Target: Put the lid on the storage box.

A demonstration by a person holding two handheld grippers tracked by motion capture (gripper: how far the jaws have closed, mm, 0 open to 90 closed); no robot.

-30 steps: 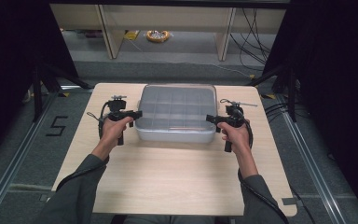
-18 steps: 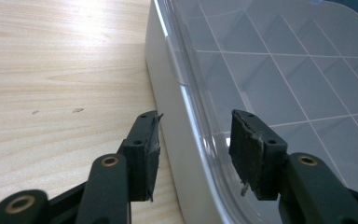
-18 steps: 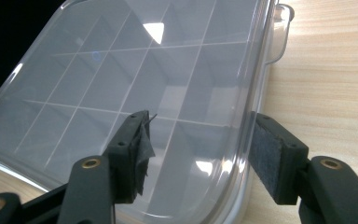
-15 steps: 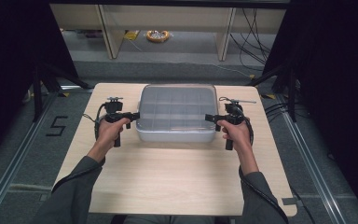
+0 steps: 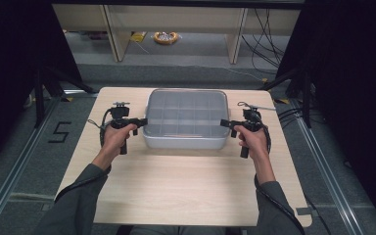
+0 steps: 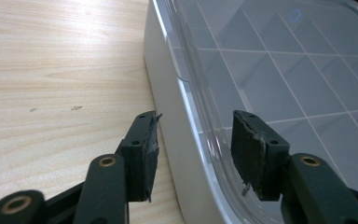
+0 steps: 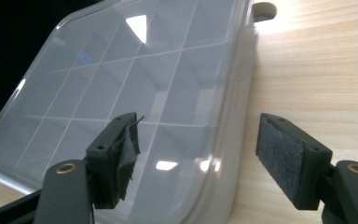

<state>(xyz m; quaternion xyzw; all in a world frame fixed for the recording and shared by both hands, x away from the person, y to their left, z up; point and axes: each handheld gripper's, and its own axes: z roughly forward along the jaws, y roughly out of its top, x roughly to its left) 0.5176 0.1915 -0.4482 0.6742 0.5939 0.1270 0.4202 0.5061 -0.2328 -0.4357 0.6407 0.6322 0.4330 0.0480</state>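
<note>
A grey compartment box (image 5: 185,139) with a clear lid (image 6: 284,70) stands at the middle back of the wooden table (image 5: 186,186). My left gripper (image 5: 142,121) is at the box's left side. Its jaws straddle the lid's rim (image 6: 200,116), one pad outside the wall and one over the lid, with a gap showing at both; they have just been opening a little. My right gripper (image 5: 223,123) is at the box's right side. Its jaws (image 7: 198,154) have just been opening and stand wide on either side of the rim (image 7: 228,140), touching nothing.
A beige tab (image 7: 264,10) sticks out at the box's far corner. Bare table lies in front of the box and beside both hands. Behind the table are shelf legs (image 5: 111,29), a yellow object (image 5: 165,37) on the floor and cables (image 5: 269,29).
Both hands stay at the box's sides and the box has not moved. At this distance the jaws show no clear difference.
</note>
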